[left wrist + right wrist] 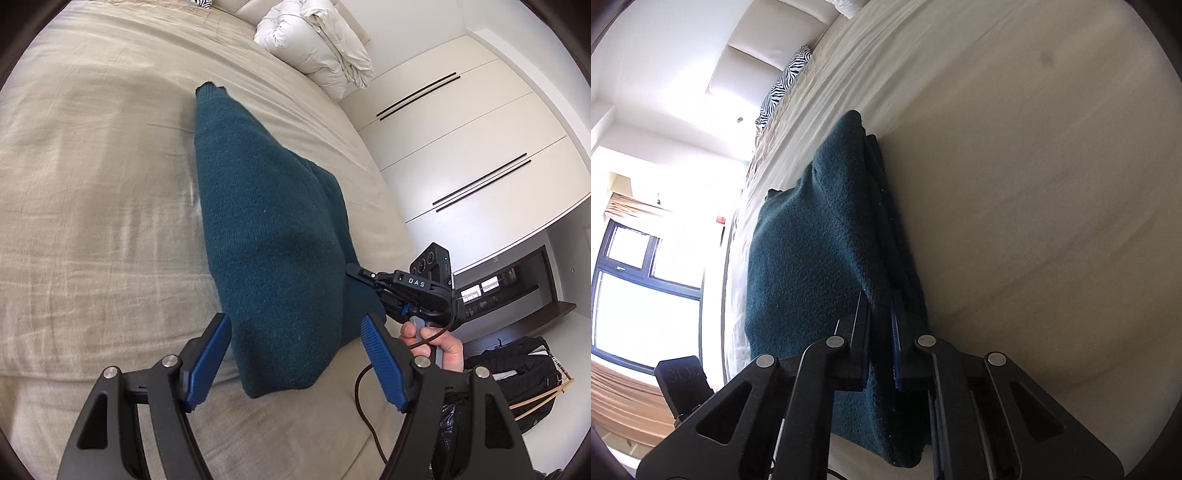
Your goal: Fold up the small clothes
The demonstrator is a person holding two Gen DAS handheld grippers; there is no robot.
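A dark teal knit garment (273, 236) lies folded on the beige bed sheet (92, 221). My left gripper (295, 325) is open, its blue pads on either side of the garment's near end, not clamping it. My right gripper (354, 273) comes in from the right and pinches the garment's right edge. In the right wrist view the right gripper (882, 314) is shut on several layers of the teal garment (812, 240), with the edge lifted off the bed sheet (1034, 184).
A white duvet (317, 44) is bunched at the far end of the bed. White wardrobe doors (461, 147) stand to the right. A black bag (517, 376) sits on the floor. A zebra-print pillow (783, 85) lies by the headboard, and a window (639, 291) is at left.
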